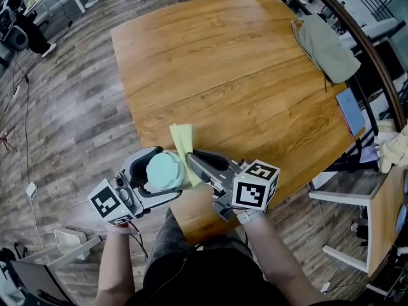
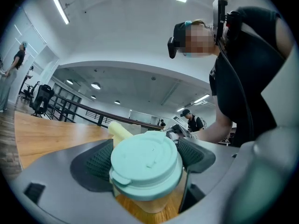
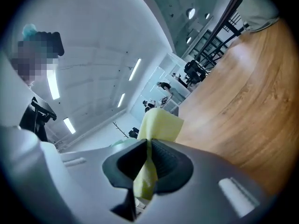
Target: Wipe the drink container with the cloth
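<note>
My left gripper [image 1: 160, 171] is shut on the drink container [image 1: 164, 169], a cup with a mint-green lid [image 2: 145, 160] and a tan body, held above the near edge of the wooden table [image 1: 236, 75]. Both ribbed pads press the cup just under the lid. My right gripper [image 1: 191, 161] is shut on a yellow cloth [image 1: 183, 146], which is pinched between its jaws [image 3: 148, 157] and stands up right beside the cup's right side. In the left gripper view the yellow cloth [image 2: 119, 130] shows just behind the lid.
A grey-green bag [image 1: 326, 46] lies at the table's far right corner. A blue book [image 1: 351, 110] sits by the right edge. A chair and a second wooden surface [image 1: 386, 215] stand to the right. A wood-pattern floor [image 1: 64, 107] lies to the left.
</note>
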Action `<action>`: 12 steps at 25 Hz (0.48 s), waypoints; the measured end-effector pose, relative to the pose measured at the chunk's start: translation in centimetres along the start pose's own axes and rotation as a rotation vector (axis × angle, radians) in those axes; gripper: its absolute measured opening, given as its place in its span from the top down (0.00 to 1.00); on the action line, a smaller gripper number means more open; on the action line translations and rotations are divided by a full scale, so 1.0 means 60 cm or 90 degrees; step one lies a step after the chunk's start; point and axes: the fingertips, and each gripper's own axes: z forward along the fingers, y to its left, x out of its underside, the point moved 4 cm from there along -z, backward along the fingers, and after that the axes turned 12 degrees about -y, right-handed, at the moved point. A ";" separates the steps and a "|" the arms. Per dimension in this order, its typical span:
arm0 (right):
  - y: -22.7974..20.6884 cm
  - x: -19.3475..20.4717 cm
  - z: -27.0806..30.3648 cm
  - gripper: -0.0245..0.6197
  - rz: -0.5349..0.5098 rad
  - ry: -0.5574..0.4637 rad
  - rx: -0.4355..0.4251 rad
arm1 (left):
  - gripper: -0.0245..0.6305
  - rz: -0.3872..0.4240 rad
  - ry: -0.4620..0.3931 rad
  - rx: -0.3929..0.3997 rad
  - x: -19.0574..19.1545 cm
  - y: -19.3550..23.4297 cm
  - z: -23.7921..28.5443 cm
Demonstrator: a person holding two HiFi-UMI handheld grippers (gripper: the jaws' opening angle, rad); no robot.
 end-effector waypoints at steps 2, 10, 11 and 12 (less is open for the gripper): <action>-0.003 0.002 0.005 0.90 -0.008 0.012 -0.003 | 0.30 0.004 0.003 0.003 -0.001 -0.002 0.001; -0.081 0.052 -0.019 0.90 -0.037 0.081 0.088 | 0.30 0.007 0.003 0.001 -0.002 -0.005 0.001; -0.089 0.059 -0.025 0.90 -0.040 0.087 0.100 | 0.30 0.007 0.002 -0.001 -0.002 -0.005 0.000; -0.098 0.065 -0.031 0.90 -0.043 0.092 0.110 | 0.30 0.006 0.001 -0.003 -0.002 -0.004 -0.001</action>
